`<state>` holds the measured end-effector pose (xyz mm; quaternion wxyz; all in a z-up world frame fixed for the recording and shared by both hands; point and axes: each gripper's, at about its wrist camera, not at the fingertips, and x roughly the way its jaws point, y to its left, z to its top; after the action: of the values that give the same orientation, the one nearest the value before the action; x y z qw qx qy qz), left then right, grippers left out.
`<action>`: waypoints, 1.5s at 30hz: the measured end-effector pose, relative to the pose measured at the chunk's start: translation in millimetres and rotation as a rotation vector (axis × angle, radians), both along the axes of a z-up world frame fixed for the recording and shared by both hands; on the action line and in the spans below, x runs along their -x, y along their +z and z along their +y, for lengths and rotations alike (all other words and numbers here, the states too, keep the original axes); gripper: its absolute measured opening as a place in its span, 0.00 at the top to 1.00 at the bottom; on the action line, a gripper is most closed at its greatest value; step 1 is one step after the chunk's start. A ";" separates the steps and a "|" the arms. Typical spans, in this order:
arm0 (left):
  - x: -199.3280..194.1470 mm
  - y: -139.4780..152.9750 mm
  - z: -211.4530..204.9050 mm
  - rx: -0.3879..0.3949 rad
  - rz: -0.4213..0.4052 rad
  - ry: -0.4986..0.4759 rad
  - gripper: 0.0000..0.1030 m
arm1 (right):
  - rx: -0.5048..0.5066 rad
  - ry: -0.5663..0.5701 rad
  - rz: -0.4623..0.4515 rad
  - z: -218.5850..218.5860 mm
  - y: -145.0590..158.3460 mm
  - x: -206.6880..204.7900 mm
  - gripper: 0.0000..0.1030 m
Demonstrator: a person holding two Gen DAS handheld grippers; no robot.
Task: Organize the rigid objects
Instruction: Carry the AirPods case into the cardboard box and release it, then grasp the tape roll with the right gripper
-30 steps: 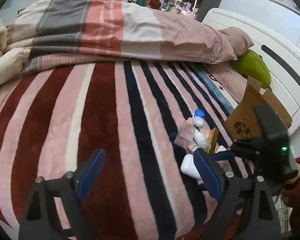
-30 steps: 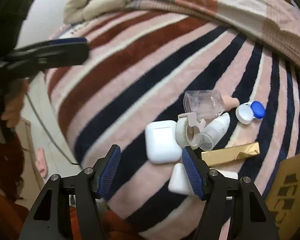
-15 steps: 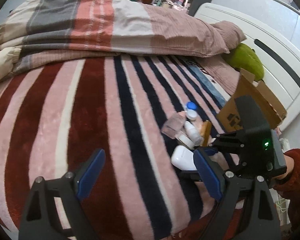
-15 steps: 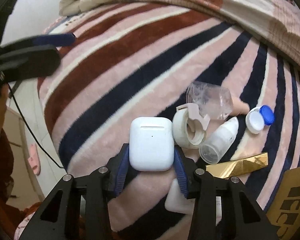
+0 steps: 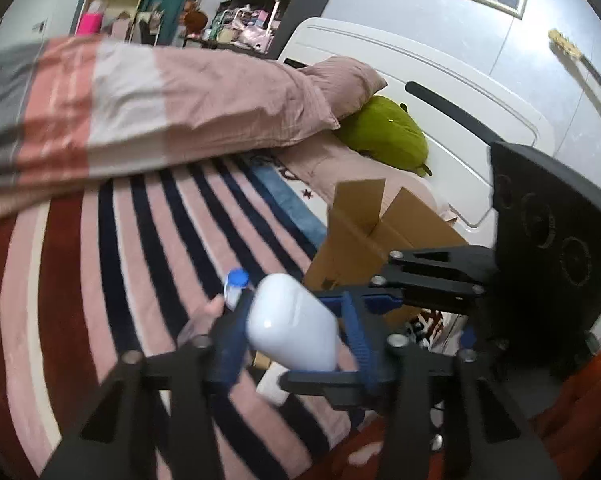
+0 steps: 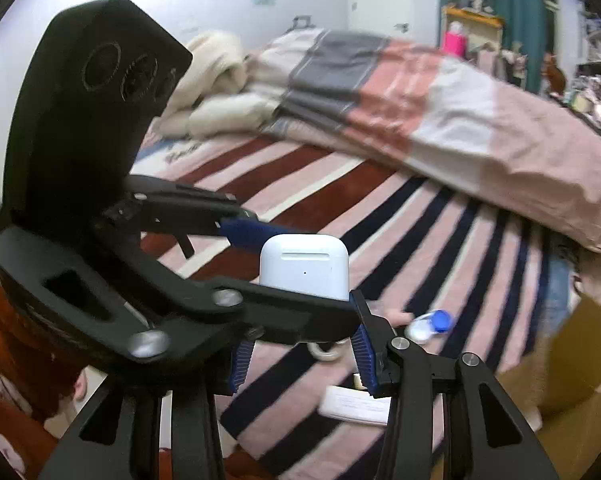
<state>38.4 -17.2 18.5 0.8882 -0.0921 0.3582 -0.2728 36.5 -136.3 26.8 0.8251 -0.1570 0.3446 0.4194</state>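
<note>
The white earbud case [image 6: 303, 266], lying on the striped bed half a second ago, is now lifted clear between both hand-held grippers. The right hand-held gripper [image 6: 300, 354] clamps it while the left hand-held gripper [image 5: 296, 334] closes around it too (apparently a handover), with the cardboard box [image 5: 364, 240] just beyond.

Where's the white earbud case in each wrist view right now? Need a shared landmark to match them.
Left wrist: white earbud case sits low centre, between two sets of blue finger pads, lifted off the striped blanket.
Right wrist: the case is at centre, upright, lid seam facing the camera, with the left gripper around it.
Shared landmark: the blue-and-white contact lens case on the blanket.
</note>
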 end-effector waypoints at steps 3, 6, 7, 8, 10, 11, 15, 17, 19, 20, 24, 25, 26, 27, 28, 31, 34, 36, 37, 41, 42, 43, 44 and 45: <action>-13.0 15.9 -28.8 0.004 -0.018 -0.051 0.67 | -0.018 -0.046 -0.015 -27.0 12.1 -7.6 0.62; -29.5 27.9 -65.5 -0.011 -0.025 -0.107 0.67 | -0.013 -0.108 -0.028 -59.3 21.9 -18.4 0.62; -37.6 31.4 -82.2 -0.016 -0.021 -0.131 0.67 | -0.009 -0.137 -0.032 -74.7 25.4 -23.0 0.62; -43.7 33.8 -93.6 -0.019 -0.015 -0.149 0.67 | -0.006 -0.157 -0.030 -85.4 27.2 -26.5 0.62; -59.6 34.7 -123.0 -0.040 0.006 -0.196 0.67 | 0.003 -0.202 -0.006 -108.9 28.7 -37.0 0.62; -65.3 34.0 -136.0 -0.051 0.021 -0.217 0.67 | 0.013 -0.226 0.018 -121.3 28.2 -44.1 0.62; -97.3 18.2 -179.0 -0.079 0.139 -0.294 0.67 | 0.055 -0.305 0.130 -151.0 15.0 -70.8 0.62; -110.9 7.5 -191.1 -0.088 0.202 -0.312 0.67 | 0.089 -0.325 0.163 -157.2 6.0 -80.9 0.62; -119.1 2.3 -197.2 -0.106 0.231 -0.310 0.67 | 0.111 -0.336 0.179 -161.4 0.3 -87.8 0.62; -121.5 1.1 -198.9 -0.124 0.237 -0.302 0.67 | 0.123 -0.339 0.186 -160.9 -1.9 -90.3 0.62; -122.4 4.9 -197.4 -0.160 0.219 -0.264 0.34 | 0.182 -0.375 0.198 -161.7 -12.3 -98.6 0.59; -121.5 7.9 -193.9 -0.158 0.201 -0.251 0.30 | 0.175 -0.384 0.200 -164.8 -12.2 -97.9 0.54; -118.1 12.1 -188.2 -0.156 0.178 -0.240 0.27 | 0.166 -0.388 0.196 -167.3 -10.6 -96.2 0.48; -114.6 15.6 -182.2 -0.154 0.159 -0.232 0.26 | 0.156 -0.388 0.189 -168.9 -8.4 -93.9 0.46; -111.8 18.4 -177.3 -0.154 0.148 -0.217 0.26 | 0.140 -0.383 0.176 -169.7 -3.5 -89.2 0.44; -98.9 26.3 -149.3 -0.161 0.107 -0.137 0.26 | 0.079 -0.345 0.145 -165.9 11.6 -76.1 0.42; -77.8 32.8 -110.7 -0.169 0.059 -0.021 0.26 | 0.027 -0.297 0.088 -150.2 28.1 -58.5 0.19; -65.2 35.4 -89.0 -0.173 0.032 0.039 0.20 | 0.007 -0.248 0.052 -130.3 36.5 -46.6 0.09; -59.8 35.8 -76.3 -0.171 0.021 0.068 0.18 | 0.004 -0.220 0.047 -117.0 38.3 -43.6 0.08; -42.6 30.8 -22.6 -0.157 0.001 0.158 0.14 | -0.027 -0.083 0.031 -69.5 41.8 -24.4 0.00; -37.4 28.2 -8.7 -0.158 -0.002 0.185 0.14 | -0.029 -0.045 0.032 -58.1 40.4 -20.1 0.00; -32.7 24.8 4.4 -0.158 -0.003 0.207 0.14 | -0.005 -0.012 0.044 -41.8 35.2 -16.4 0.00; -29.3 21.1 13.5 -0.158 -0.002 0.223 0.13 | 0.012 0.006 0.058 -29.6 29.5 -15.1 0.00; -25.2 16.9 22.9 -0.158 -0.001 0.239 0.13 | 0.021 0.025 0.070 -16.1 21.4 -13.1 0.00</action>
<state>63.6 5.7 35.4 0.9189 -0.0638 0.3648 -0.1359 49.6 -152.4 48.1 0.8055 -0.1553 0.3758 0.4311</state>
